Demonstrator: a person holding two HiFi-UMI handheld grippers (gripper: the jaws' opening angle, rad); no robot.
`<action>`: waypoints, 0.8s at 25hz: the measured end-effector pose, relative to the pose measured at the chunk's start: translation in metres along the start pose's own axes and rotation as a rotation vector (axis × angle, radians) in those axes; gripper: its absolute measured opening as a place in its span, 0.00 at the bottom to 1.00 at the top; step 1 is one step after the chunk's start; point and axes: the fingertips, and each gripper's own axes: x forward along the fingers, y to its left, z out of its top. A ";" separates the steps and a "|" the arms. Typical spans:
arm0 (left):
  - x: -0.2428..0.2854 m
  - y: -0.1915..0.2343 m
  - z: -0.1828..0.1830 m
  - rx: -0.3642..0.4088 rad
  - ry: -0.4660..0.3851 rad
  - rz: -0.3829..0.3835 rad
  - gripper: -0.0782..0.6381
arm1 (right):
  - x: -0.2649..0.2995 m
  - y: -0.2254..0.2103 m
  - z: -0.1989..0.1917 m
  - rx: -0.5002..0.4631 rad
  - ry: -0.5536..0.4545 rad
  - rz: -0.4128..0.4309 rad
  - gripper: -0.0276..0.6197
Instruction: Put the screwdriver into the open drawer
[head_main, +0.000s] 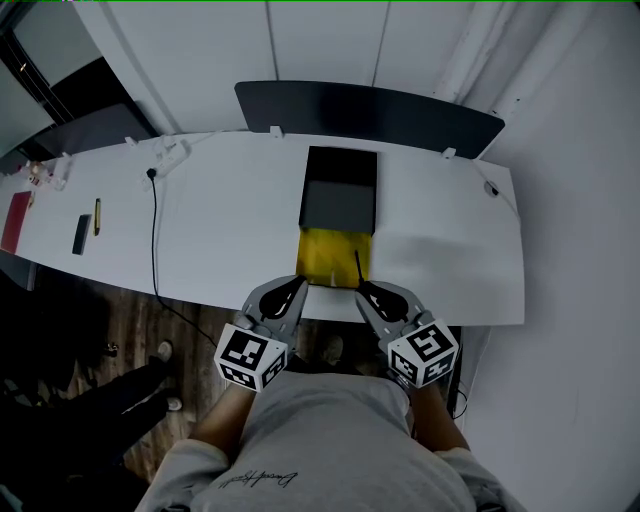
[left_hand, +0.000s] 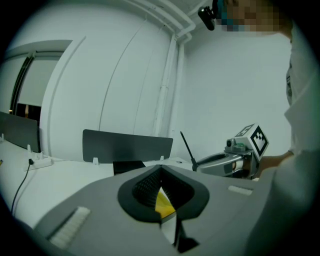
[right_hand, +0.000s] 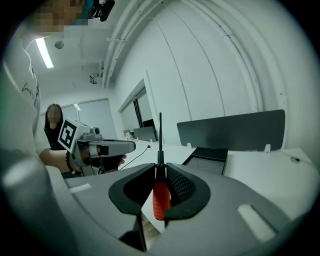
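Observation:
My right gripper (head_main: 362, 288) (right_hand: 160, 167) is shut on the screwdriver's red handle (right_hand: 161, 200), and the thin black shaft (right_hand: 160, 135) (head_main: 357, 265) sticks up past the jaws. It hovers at the table's near edge, just right of the open yellow drawer (head_main: 325, 255). That drawer stands pulled out of a black box (head_main: 340, 190) (right_hand: 207, 154) toward me. My left gripper (head_main: 298, 287) (left_hand: 160, 170) is shut with nothing in it, at the drawer's near left corner. In the left gripper view the right gripper (left_hand: 235, 160) and the shaft (left_hand: 187, 147) show at the right.
The white table (head_main: 220, 220) carries a dark screen panel (head_main: 370, 115) along its back edge, a power strip with a cable (head_main: 155, 200), and a phone (head_main: 82, 233) and a yellow pen (head_main: 97, 215) far left. Another person (right_hand: 52, 130) stands off to the left.

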 end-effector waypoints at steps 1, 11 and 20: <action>0.001 0.001 0.000 0.000 0.002 0.001 0.11 | 0.001 -0.001 0.000 0.001 0.000 0.001 0.17; 0.011 0.016 -0.001 0.018 0.028 -0.022 0.11 | 0.018 -0.007 -0.003 0.016 0.033 -0.027 0.17; 0.017 0.046 -0.008 0.008 0.042 -0.035 0.11 | 0.046 -0.015 -0.012 0.017 0.083 -0.061 0.17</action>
